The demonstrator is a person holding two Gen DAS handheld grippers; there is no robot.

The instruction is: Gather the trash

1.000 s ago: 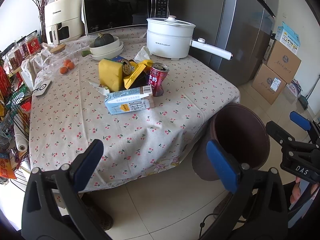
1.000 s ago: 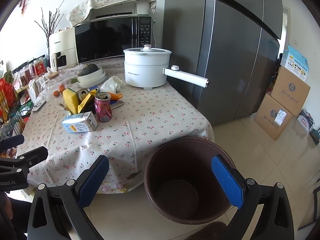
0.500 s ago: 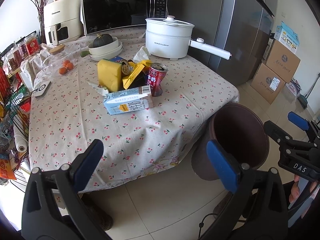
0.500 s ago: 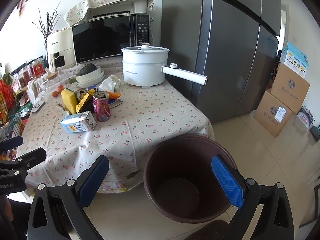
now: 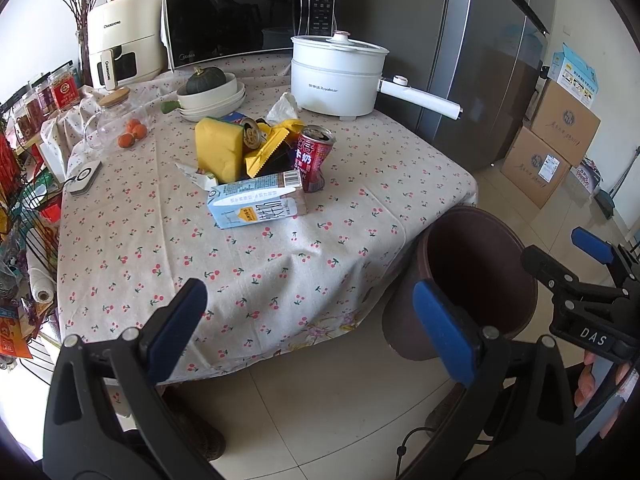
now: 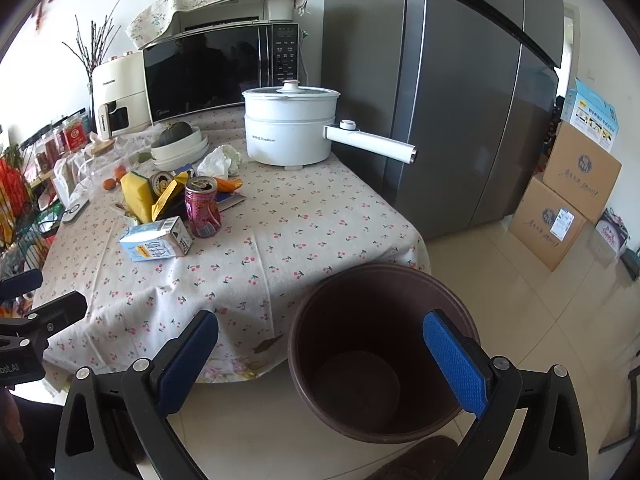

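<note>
Cherry-print cloth on the table point(image 5: 280, 264) is carrying the trash — milk carton point(image 5: 256, 205), red can point(image 5: 314, 158) — while the left gripper point(image 5: 308, 320) and right gripper point(image 6: 320, 352) are hanging wide open, holding nothing, beside the brown bin point(image 6: 384, 352) — next probably reaching for the carton.
</note>
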